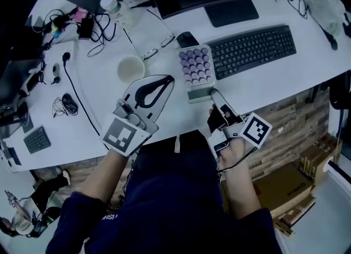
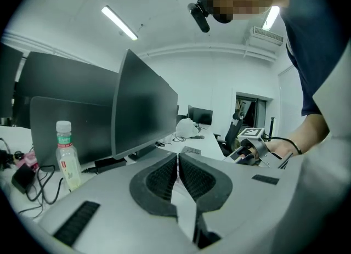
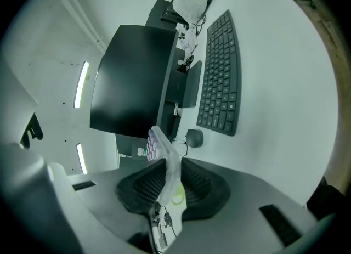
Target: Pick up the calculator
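Now, calculator [image 1: 196, 67]: clamped at its near edge in the right claw [image 1: 214, 96], reaching forward from it, apparently clear of the counter [image 1: 98, 85].
Left claw [image 1: 169, 80]: jaws together, empty, beside the calculator.
Remaining: seemingly nothing but holding it.

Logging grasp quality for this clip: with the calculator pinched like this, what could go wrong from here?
The right gripper pinches the pale calculator with round purple keys only by its near end, and most of its length sticks out beyond the pads, so it may tilt or slip. If it drops, it could hit the black keyboard or the wire-rimmed glasses, which lie close by.
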{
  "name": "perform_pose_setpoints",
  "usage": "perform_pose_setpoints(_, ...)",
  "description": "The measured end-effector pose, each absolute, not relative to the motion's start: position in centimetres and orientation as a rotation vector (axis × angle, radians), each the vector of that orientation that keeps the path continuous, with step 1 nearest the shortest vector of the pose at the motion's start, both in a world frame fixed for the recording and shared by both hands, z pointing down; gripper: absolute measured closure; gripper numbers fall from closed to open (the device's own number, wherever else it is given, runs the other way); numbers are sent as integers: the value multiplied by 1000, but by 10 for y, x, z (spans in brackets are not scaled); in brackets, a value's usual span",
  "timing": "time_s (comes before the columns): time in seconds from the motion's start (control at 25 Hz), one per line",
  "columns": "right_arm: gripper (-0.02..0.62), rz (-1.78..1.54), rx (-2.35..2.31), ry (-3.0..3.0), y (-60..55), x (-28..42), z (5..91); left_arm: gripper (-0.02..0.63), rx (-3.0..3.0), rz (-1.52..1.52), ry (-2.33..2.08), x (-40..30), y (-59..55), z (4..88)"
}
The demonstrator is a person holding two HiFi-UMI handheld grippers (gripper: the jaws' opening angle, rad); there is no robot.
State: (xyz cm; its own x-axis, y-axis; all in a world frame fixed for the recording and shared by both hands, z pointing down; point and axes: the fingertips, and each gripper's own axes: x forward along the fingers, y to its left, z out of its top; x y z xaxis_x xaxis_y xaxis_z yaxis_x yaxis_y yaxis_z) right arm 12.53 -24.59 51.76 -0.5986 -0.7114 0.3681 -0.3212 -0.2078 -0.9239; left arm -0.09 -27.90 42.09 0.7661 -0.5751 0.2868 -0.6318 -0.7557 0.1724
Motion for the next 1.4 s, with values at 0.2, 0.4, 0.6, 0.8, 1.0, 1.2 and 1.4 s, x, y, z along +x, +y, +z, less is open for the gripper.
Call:
perform_pose_setpoints(0.2, 511, -1811, -1189, 1771, -257, 132, 490, 573, 2752, 289, -955, 3, -287, 397)
perform_pose_setpoints(0.4, 511, -1752, -1180, 1784, -263, 141, 468, 572, 2789, 274, -968, 5, -290, 378)
perform_pose_setpoints(0.6, 511, -1707, -1165, 1786, -266, 147, 448, 572, 2819, 250, -978, 7, -292, 361)
perform_pose_setpoints(0.8, 511, -1662, -1150, 1793, -270, 152, 428, 572, 2844, 231, -985, 9, -293, 345)
perform_pose_setpoints(1.0, 511, -1623, -1133, 1793, -273, 157, 411, 572, 2874, 216, -986, 12, -295, 329)
perform_pose_setpoints(1.2, 511, -1586, -1117, 1794, -274, 163, 396, 572, 2910, 197, -980, 15, -295, 313)
perform_pose_setpoints(1.4, 511, -1547, -1083, 1796, -279, 167, 377, 572, 2934, 182, -984, 20, -297, 301)
